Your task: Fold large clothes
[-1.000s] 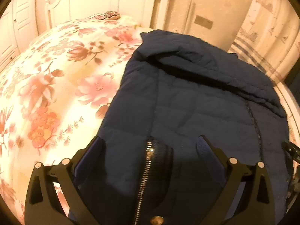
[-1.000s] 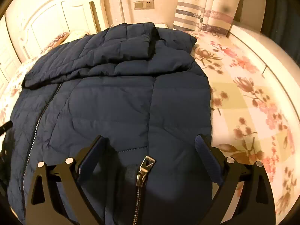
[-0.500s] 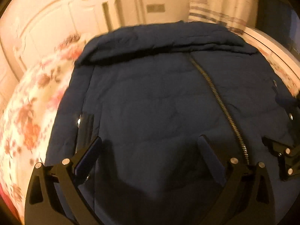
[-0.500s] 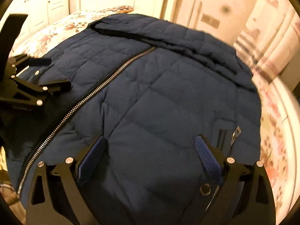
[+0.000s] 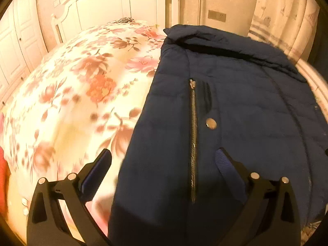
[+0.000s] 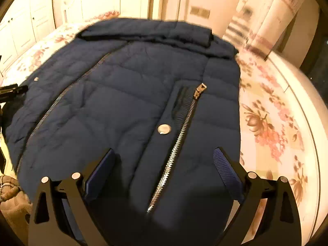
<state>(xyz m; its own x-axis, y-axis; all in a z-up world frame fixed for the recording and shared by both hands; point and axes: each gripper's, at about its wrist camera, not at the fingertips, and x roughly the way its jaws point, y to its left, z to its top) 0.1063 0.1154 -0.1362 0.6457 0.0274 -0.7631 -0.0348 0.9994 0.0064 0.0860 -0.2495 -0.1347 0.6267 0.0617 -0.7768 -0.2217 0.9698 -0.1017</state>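
A dark navy quilted jacket lies flat on a floral bed, with its sleeves folded across the far end. My left gripper is open above the jacket's left edge, near a pocket zipper and a metal snap. In the right wrist view the same jacket shows its long front zipper on the left. My right gripper is open over the right pocket zipper and a snap. Nothing is held by either gripper.
A white headboard and wardrobe doors stand behind the bed. Striped curtains hang at the right. Floral sheet lies bare to the right of the jacket. A brown fabric heap sits at the lower left.
Both cameras have swung sideways across the jacket and back outward. The left gripper now sits over the jacket's left edge, the right over its right pocket. Both stayed open.
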